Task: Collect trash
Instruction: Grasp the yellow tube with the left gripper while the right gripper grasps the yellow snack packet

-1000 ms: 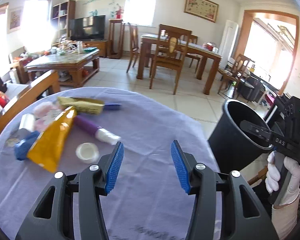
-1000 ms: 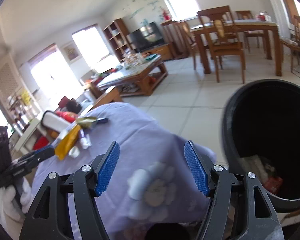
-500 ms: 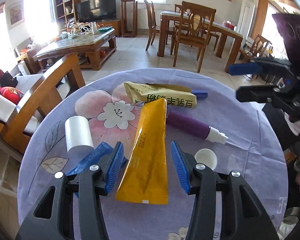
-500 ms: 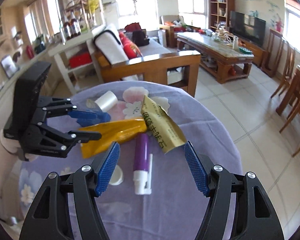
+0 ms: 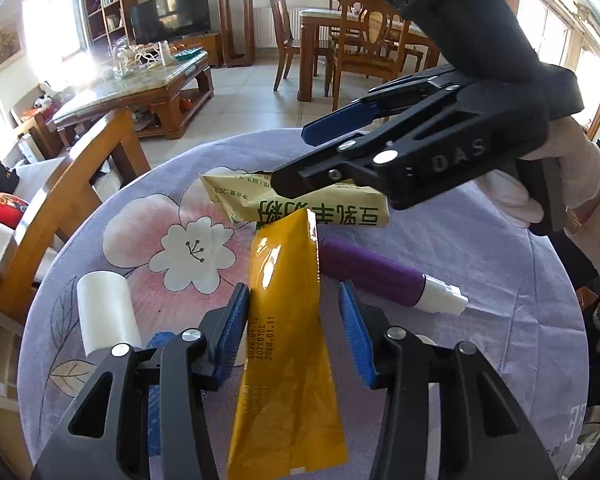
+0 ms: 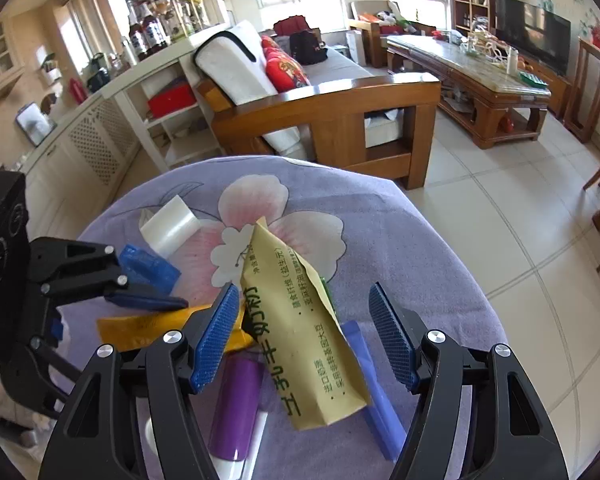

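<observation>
Both grippers angled down; left gripper (image 5: 292,336) closing astride yellow pouch (image 5: 286,360).

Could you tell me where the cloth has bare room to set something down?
Bare cloth lies right of the purple tube, and by the far rim beyond the pale packet. The middle is crowded: orange sachet, white roll, both grippers.

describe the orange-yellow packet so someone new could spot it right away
On the round table with the lilac flowered cloth, a small heap of trash lies near the middle. The orange-yellow sachet is the long flat one, glossy, between the closing left gripper pads.
</observation>
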`<action>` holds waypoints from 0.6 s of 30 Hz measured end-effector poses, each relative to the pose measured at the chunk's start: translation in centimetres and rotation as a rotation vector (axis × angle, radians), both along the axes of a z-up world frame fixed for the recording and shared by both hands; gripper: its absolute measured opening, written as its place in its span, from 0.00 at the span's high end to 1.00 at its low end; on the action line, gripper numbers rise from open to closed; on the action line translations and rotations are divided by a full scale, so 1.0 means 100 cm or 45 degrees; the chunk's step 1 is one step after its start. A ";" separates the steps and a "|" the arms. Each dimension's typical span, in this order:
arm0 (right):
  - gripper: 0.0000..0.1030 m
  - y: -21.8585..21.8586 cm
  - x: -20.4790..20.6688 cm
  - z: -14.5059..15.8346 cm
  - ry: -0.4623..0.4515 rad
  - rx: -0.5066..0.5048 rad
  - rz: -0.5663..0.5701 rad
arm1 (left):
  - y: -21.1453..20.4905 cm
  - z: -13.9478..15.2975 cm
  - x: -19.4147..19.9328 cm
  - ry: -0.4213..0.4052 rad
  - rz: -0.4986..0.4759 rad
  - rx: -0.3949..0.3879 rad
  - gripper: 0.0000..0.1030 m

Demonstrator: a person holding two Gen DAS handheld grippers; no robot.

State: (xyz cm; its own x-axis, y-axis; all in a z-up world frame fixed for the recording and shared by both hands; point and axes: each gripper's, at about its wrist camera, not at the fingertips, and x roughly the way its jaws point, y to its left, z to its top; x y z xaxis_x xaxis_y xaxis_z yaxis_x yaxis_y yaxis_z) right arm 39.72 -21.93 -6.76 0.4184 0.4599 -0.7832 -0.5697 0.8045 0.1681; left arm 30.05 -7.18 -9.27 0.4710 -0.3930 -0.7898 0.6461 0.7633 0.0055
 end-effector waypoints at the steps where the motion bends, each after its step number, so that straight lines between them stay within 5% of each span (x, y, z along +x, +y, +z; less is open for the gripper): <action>1: 0.35 0.003 0.004 -0.003 0.004 -0.006 0.004 | 0.000 0.000 0.000 0.009 0.004 -0.007 0.67; 8: 0.35 0.025 0.021 -0.024 0.047 -0.067 -0.011 | 0.010 -0.001 -0.002 0.057 0.039 -0.092 0.77; 10: 0.55 0.025 0.022 -0.030 0.090 -0.047 -0.020 | 0.011 -0.002 -0.006 0.045 0.052 -0.095 0.82; 14: 0.60 0.024 0.020 -0.032 0.119 -0.007 -0.038 | 0.015 -0.001 -0.012 0.055 0.071 -0.139 0.84; 16: 0.82 0.021 0.016 -0.028 0.098 0.005 -0.063 | 0.018 0.000 -0.020 0.050 0.071 -0.148 0.84; 18: 0.92 0.013 0.010 -0.022 0.093 0.051 -0.100 | 0.021 0.001 -0.022 0.048 0.073 -0.163 0.84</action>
